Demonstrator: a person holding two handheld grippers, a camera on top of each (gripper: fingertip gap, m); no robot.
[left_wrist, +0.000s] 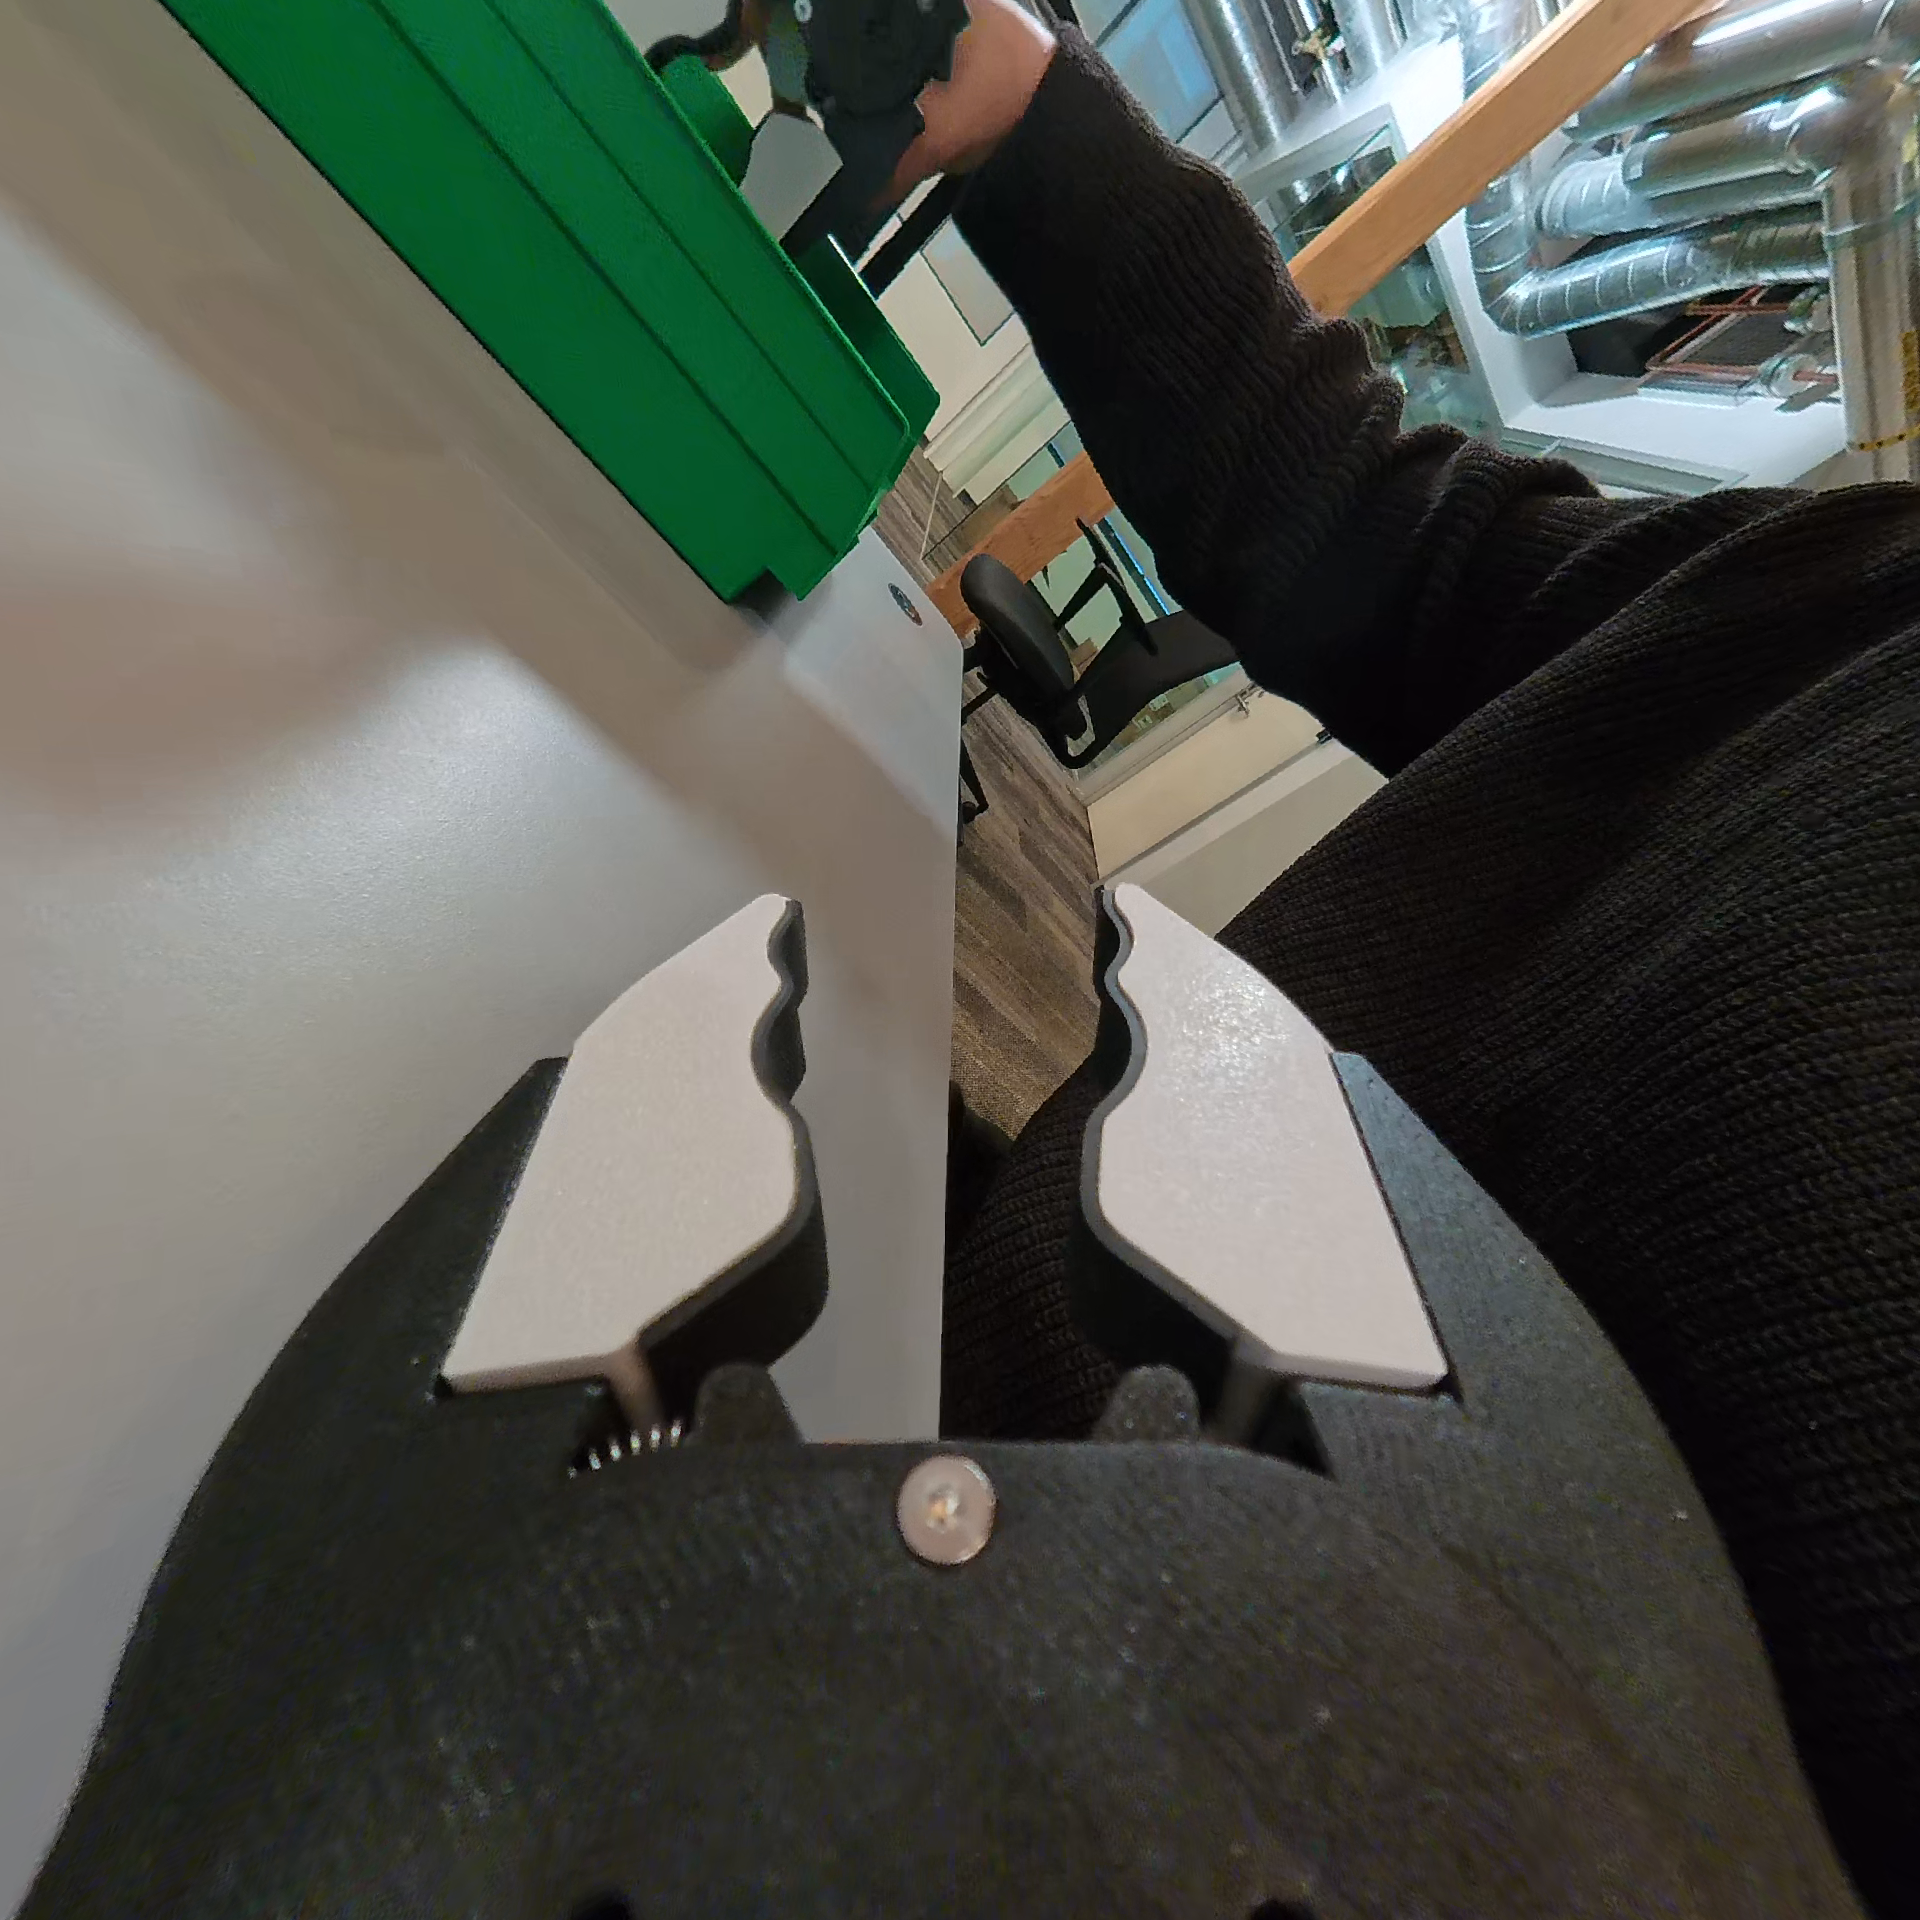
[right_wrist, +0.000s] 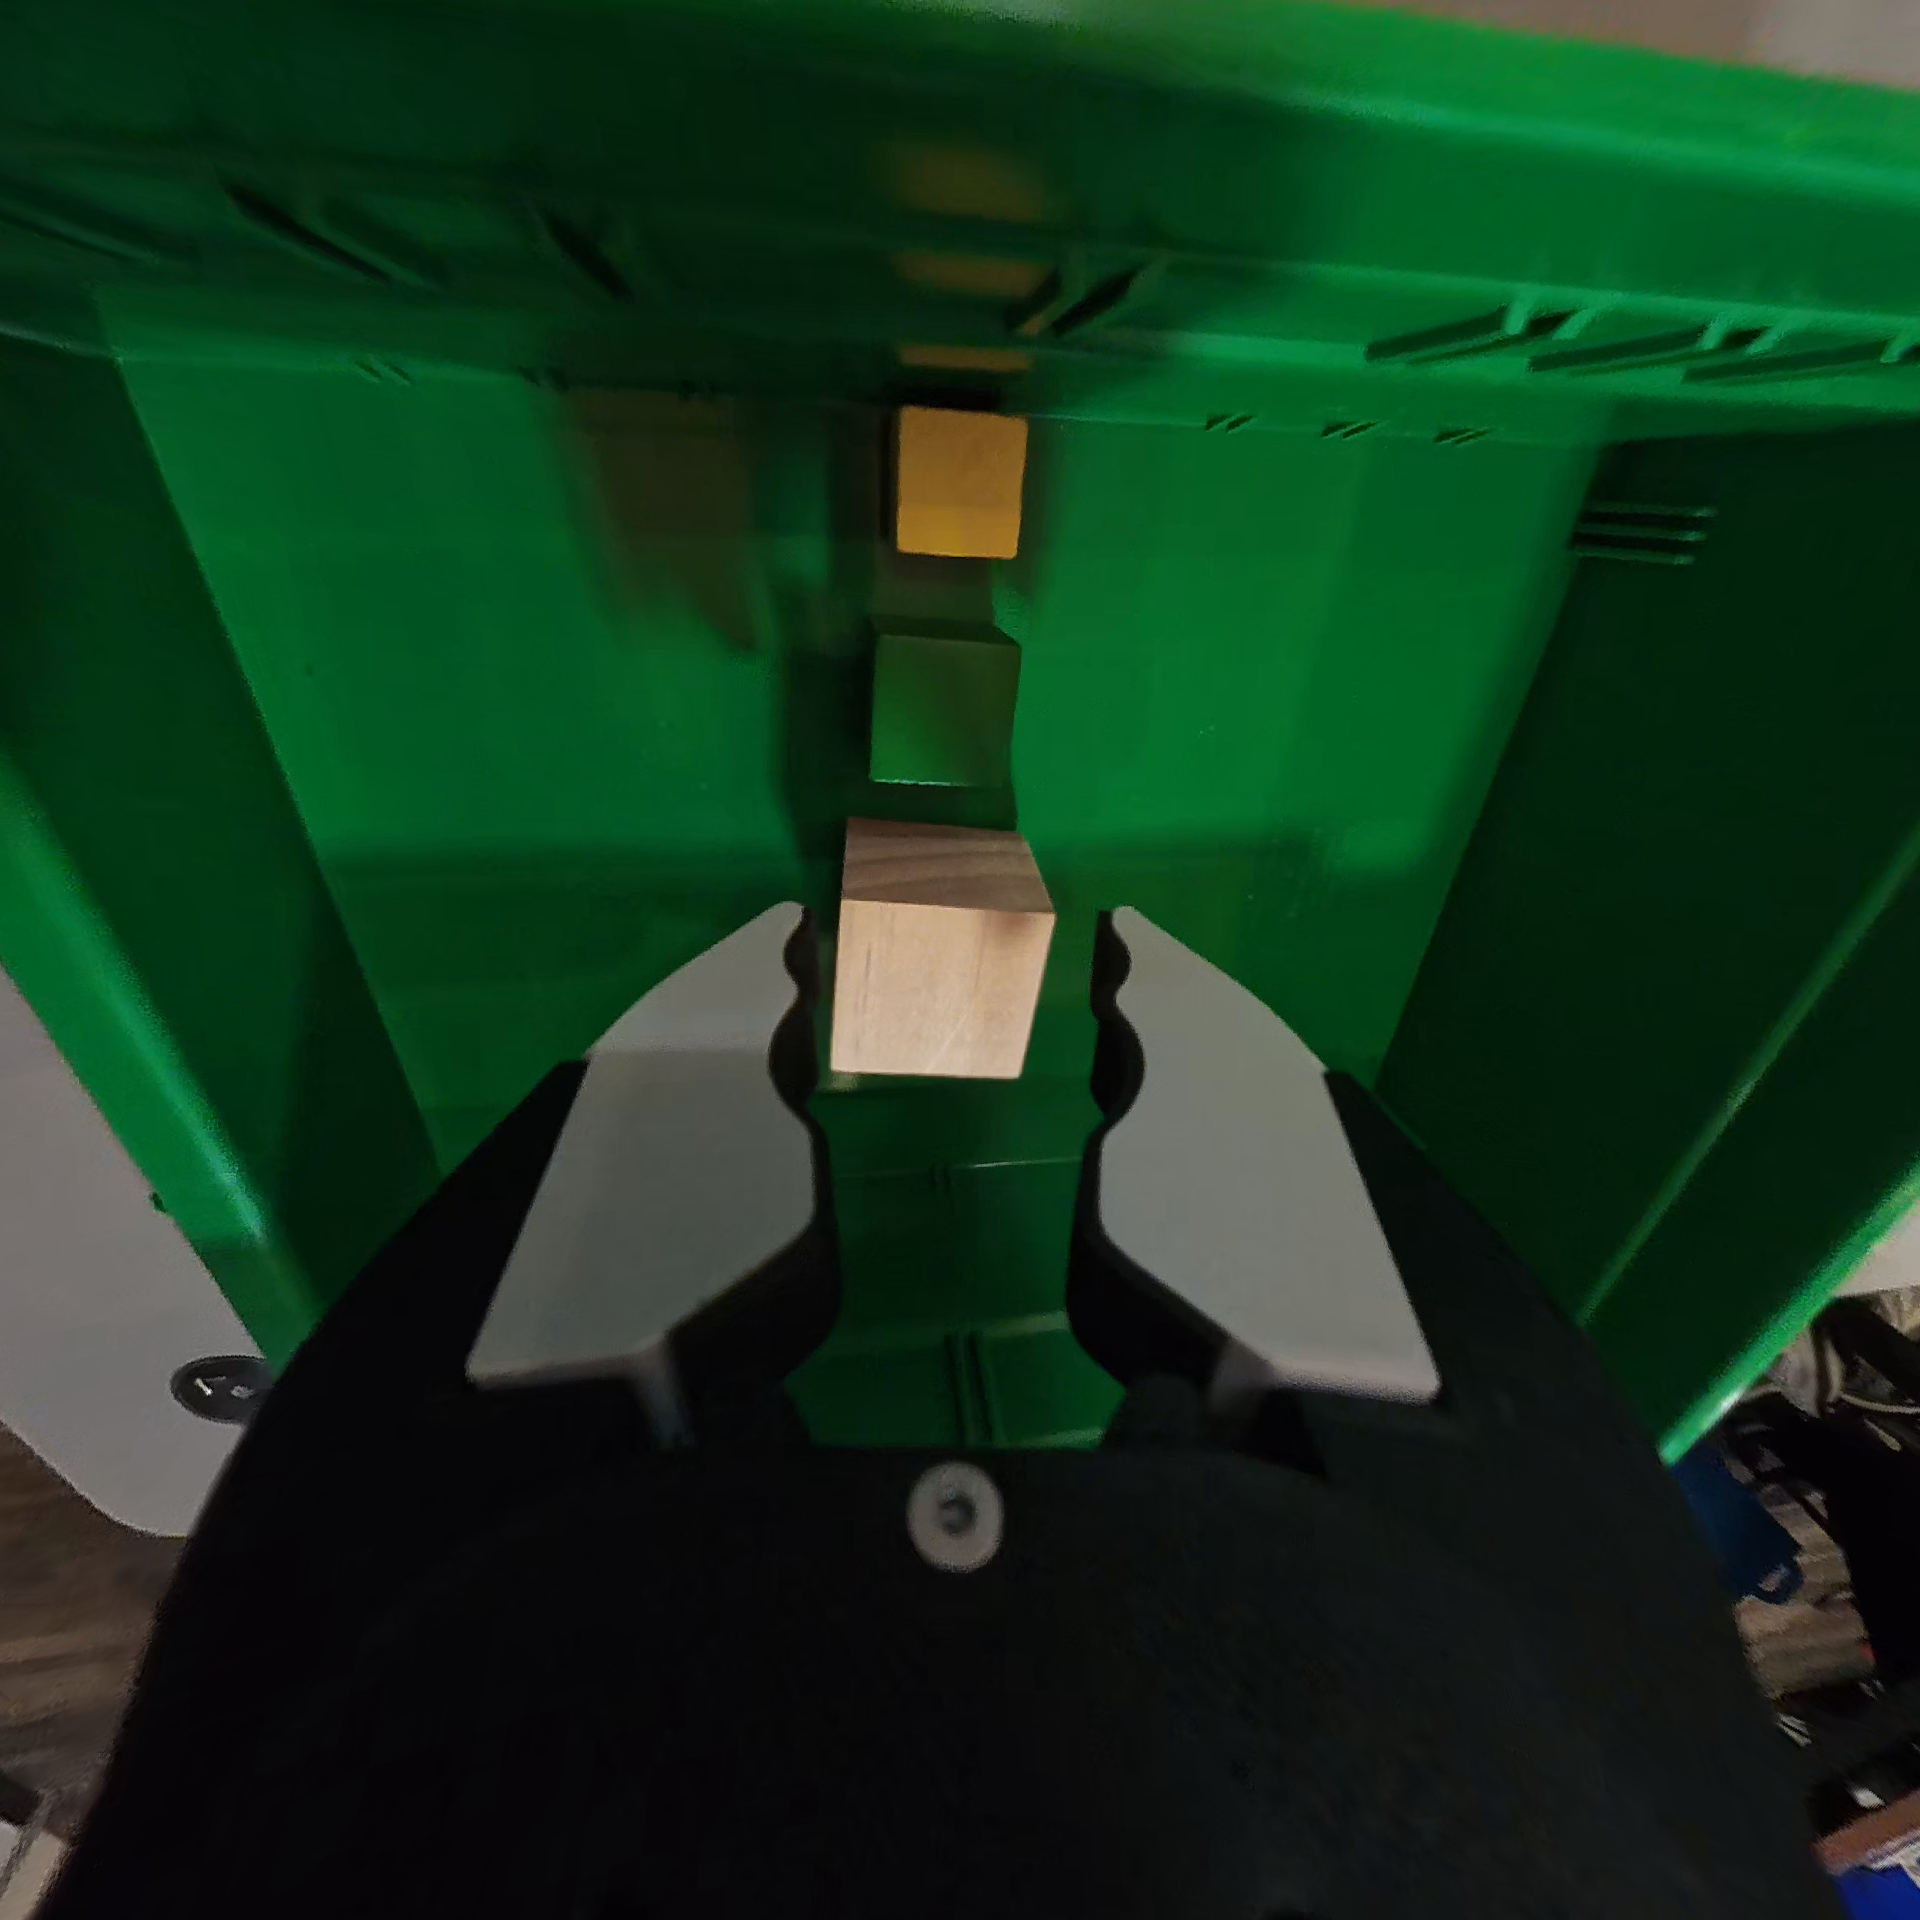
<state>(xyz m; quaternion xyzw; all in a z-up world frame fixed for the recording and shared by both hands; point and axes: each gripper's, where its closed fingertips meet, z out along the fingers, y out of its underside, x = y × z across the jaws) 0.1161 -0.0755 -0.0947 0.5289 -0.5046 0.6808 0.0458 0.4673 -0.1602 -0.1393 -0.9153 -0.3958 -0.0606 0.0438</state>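
My right gripper (right_wrist: 948, 935) is open inside a green plastic bin (right_wrist: 468, 675). A plain wooden cube (right_wrist: 940, 982) sits between its fingertips, with a small gap on each side. Beyond it in a row lie a green cube (right_wrist: 943, 712) and a yellow cube (right_wrist: 961, 480) near the bin's far wall. My left gripper (left_wrist: 951, 925) is open and empty, tilted on its side at the edge of a white table (left_wrist: 312, 831). The green bin (left_wrist: 623, 260) shows from outside in the left wrist view, far up the table.
A person's black knit sleeve (left_wrist: 1195, 364) and clothing (left_wrist: 1610, 1039) fill the right of the left wrist view. A black office chair (left_wrist: 1081, 655) stands on the wood-pattern floor beyond the table edge. Clutter lies on the floor at the lower right of the right wrist view (right_wrist: 1849, 1558).
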